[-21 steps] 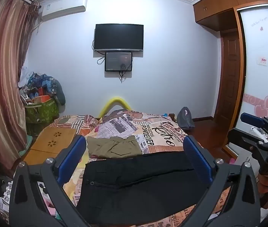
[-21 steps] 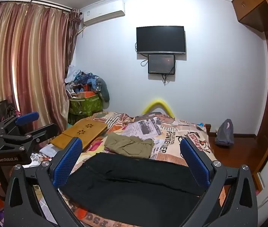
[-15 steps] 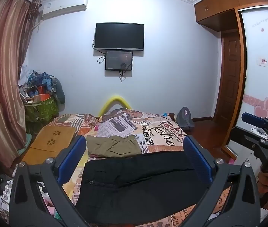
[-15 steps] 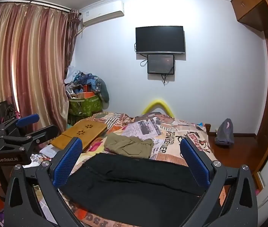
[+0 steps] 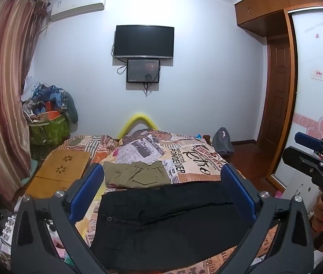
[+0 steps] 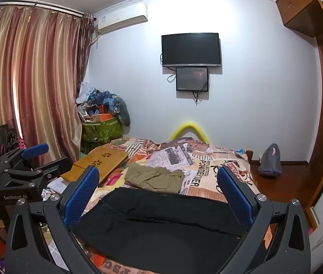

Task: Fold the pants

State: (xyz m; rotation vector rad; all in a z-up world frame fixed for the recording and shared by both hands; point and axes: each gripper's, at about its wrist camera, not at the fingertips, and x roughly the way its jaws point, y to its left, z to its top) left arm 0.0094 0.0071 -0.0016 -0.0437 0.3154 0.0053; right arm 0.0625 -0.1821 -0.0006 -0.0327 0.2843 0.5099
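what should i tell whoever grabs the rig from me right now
Left claw: open, empty, held above the near end of the bed.
Right claw: open, empty, held level beside it.
Black pants: spread flat across the near end of the bed, waistband button toward the left side; neither claw touches them.
Olive pants: already folded, lying just beyond the black pair.
Done: one pair folded, black pair laid out.
Left: grip the black pants and fold them; nothing on them looks folded yet.

light: bright glare on wall (image 5: 207,91) | focus: sharp | edges: fisheye bending, dark corner vignette
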